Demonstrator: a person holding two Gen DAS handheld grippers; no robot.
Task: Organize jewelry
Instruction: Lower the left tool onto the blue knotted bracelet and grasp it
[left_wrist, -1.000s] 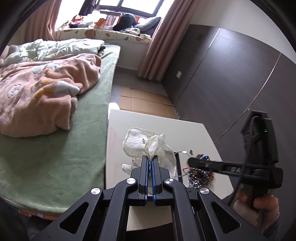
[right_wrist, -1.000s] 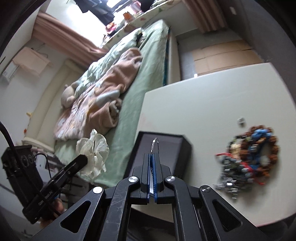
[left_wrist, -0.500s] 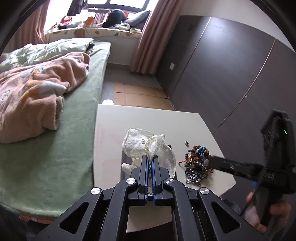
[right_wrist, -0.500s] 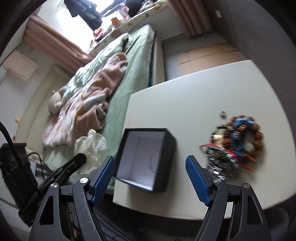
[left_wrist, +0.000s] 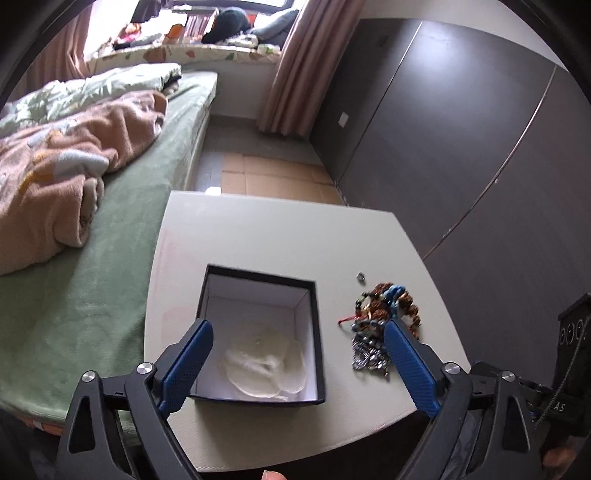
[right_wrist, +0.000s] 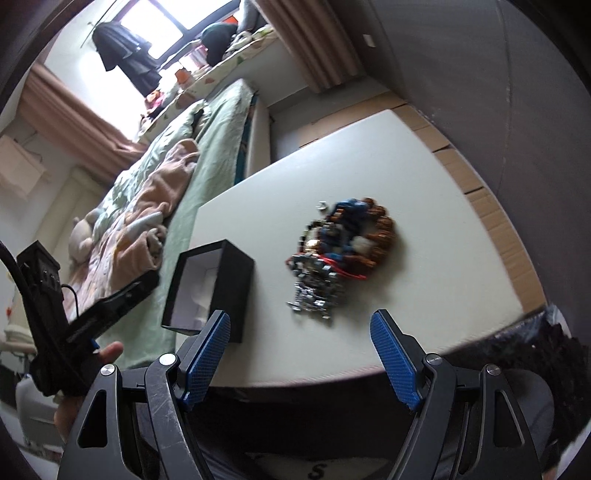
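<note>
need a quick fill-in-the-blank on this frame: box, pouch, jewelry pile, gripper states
1. The sheer pouch lies ____ the black box.
2. The left gripper is ____.
3. The jewelry pile lies on the ____, beside the box.
4. The right gripper holds ____.

Missing words: inside; open; table; nothing

black box (left_wrist: 258, 334) near edge, bare table (left_wrist: 280, 236) beyond
</note>
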